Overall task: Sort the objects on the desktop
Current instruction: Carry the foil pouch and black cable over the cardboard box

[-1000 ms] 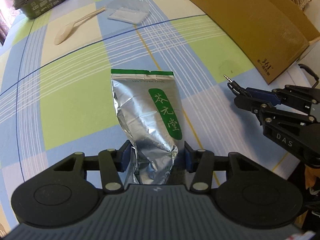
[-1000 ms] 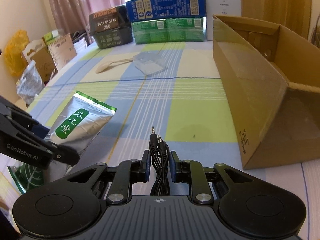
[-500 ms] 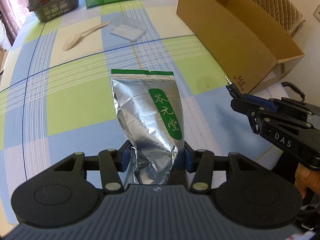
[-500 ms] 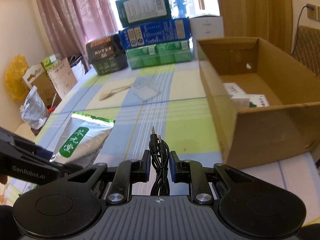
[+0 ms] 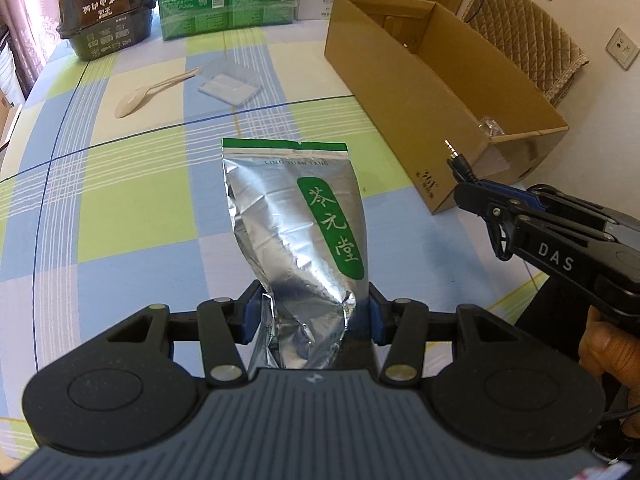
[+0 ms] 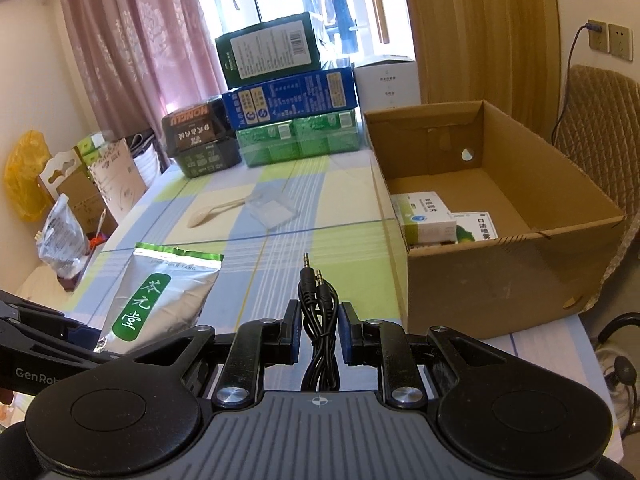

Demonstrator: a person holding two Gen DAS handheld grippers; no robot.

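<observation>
My left gripper point(image 5: 308, 306) is shut on the lower end of a silver foil pouch point(image 5: 296, 216) with a green label, held up above the checked tablecloth point(image 5: 120, 208). The same pouch point(image 6: 160, 300) shows at the lower left of the right wrist view. My right gripper point(image 6: 319, 320) is shut on a coiled black audio cable point(image 6: 318, 312), its two jack plugs sticking out ahead. In the left wrist view that right gripper point(image 5: 480, 196) hangs at the right with the cable's plug point(image 5: 456, 156) pointing at an open cardboard box point(image 5: 440, 92).
The cardboard box point(image 6: 500, 272) holds small white and green packets point(image 6: 428, 220). A pale spoon point(image 5: 140, 96) and a clear plastic lid point(image 5: 232, 86) lie farther back on the table. Stacked green, blue and dark boxes point(image 6: 288, 120) line the far edge. A quilted chair point(image 6: 596, 128) stands behind the box.
Both grippers have risen with their loads, so the table looks farther away and the box's inside has come into view. The grips are unchanged.
</observation>
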